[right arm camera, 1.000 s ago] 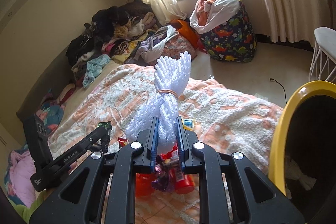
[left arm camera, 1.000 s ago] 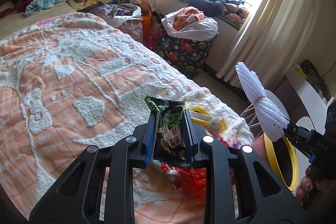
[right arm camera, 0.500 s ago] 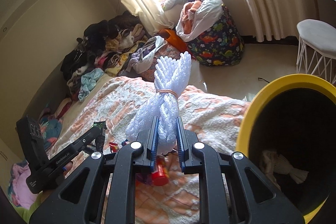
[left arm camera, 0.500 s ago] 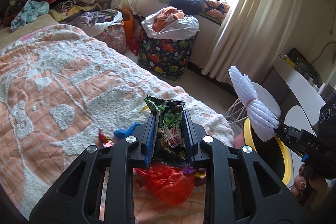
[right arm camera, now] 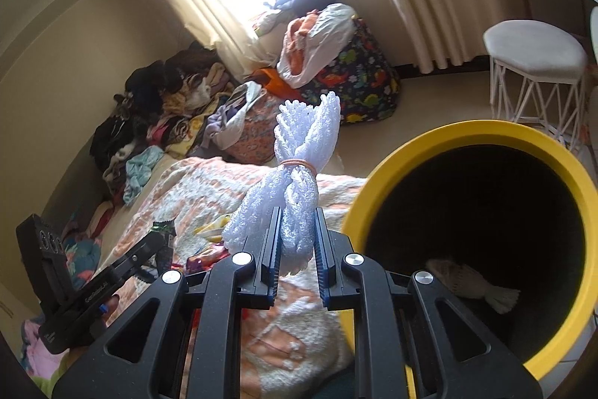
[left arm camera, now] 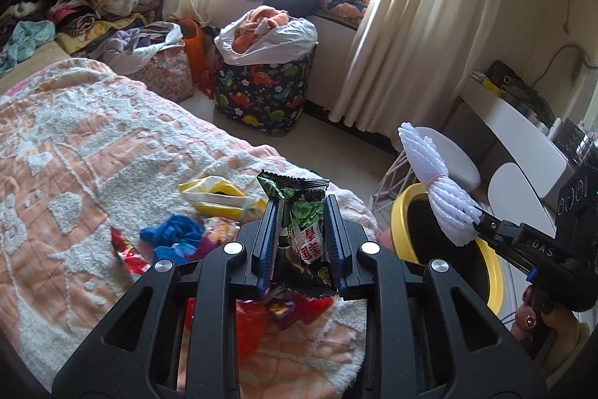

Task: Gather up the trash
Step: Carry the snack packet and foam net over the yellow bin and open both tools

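Lying on the bed (left arm camera: pixel 74 152) at left are loose wrappers (left arm camera: pixel 175 238). Above them the left gripper (left arm camera: pixel 301 230) pinches a green snack packet (left arm camera: pixel 304 212). Farther right, the right gripper (right arm camera: pixel 297 242) clamps a white foam net bundle (right arm camera: pixel 299 182) beside the yellow-rimmed trash bin (right arm camera: pixel 560 156).

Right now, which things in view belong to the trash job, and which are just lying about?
Job:
- green snack wrapper in left tongs
- white foam netting in right tongs
- yellow bin
- wrappers on bed

Lying about:
- clothes pile
- dinosaur hamper
- white stool
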Tool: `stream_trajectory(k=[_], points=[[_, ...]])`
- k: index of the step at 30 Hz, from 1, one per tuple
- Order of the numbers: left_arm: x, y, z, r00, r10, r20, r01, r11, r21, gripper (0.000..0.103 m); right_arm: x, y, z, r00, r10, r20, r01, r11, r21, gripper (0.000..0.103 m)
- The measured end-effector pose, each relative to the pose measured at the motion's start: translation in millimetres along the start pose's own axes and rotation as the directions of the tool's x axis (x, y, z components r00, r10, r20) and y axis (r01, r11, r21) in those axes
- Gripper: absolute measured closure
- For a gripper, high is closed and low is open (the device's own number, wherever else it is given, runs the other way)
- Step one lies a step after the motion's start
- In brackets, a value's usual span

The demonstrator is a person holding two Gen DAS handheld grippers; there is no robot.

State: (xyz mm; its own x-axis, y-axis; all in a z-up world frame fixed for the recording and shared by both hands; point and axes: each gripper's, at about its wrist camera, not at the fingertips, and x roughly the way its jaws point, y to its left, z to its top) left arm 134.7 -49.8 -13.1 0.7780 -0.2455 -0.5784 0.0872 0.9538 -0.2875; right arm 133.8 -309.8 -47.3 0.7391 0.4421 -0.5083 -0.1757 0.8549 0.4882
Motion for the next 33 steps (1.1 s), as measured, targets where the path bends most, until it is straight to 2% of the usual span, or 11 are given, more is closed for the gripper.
stream_trajectory(k=[14, 27, 33], points=[[17.5, -59.5, -8.8, 0.997, -0.073, -0.037, 0.077, 0.992, 0.103, 0.084, -36.0, -51.8, 2.5, 0.994, -0.102, 0.037, 0.098, 0.992, 0.085, 0.087], [39.2, -105.0, -21.7, 0.989, -0.116, -0.088, 0.130, 0.974, 0.184, 0.084, -66.1, -96.7, -2.6, 0.978, -0.209, -0.011, 0.208, 0.968, 0.140, 0.087], [53.4, -129.7, -29.5, 0.985, -0.130, -0.112, 0.154, 0.958, 0.240, 0.084, -69.5, -115.9, -3.8, 0.978, -0.207, -0.024, 0.208, 0.960, 0.186, 0.087]])
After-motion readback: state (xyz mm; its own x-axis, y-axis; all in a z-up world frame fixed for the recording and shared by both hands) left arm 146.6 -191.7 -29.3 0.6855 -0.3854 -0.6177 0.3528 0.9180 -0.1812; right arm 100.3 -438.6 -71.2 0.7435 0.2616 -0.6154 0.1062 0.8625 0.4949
